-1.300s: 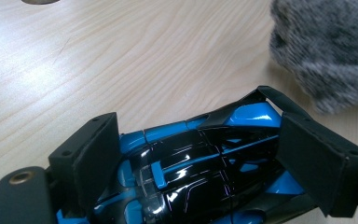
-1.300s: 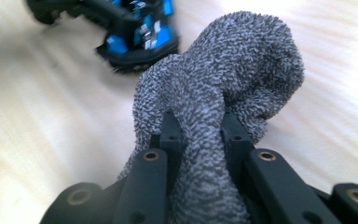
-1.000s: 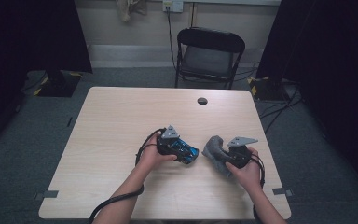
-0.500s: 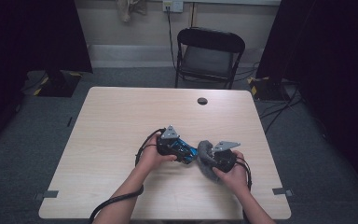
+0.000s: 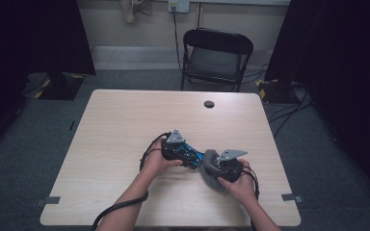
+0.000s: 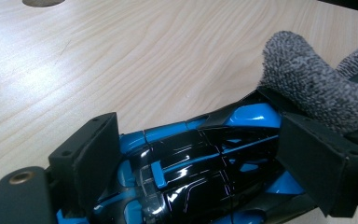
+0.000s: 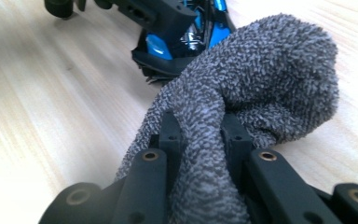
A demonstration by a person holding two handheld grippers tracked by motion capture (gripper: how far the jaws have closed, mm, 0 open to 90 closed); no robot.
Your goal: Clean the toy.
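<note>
The left gripper [image 5: 189, 155] clamps the shiny blue-and-black toy car [image 6: 200, 158] steady – so the right gripper [image 7: 200, 133], jaws pinching the fuzzy grey cloth [image 7: 261, 79], can wipe its end.

The left gripper [image 5: 195, 157] has its fingers [image 6: 91, 156] clamped on something. The right gripper [image 5: 212, 166], just beside, pinches inward; both forearms reach forward, fingers nearly meeting.

Glossy blue-black toy car [image 6: 200, 158] low over table; bunched grey towel [image 7: 261, 88] touching its end
</note>
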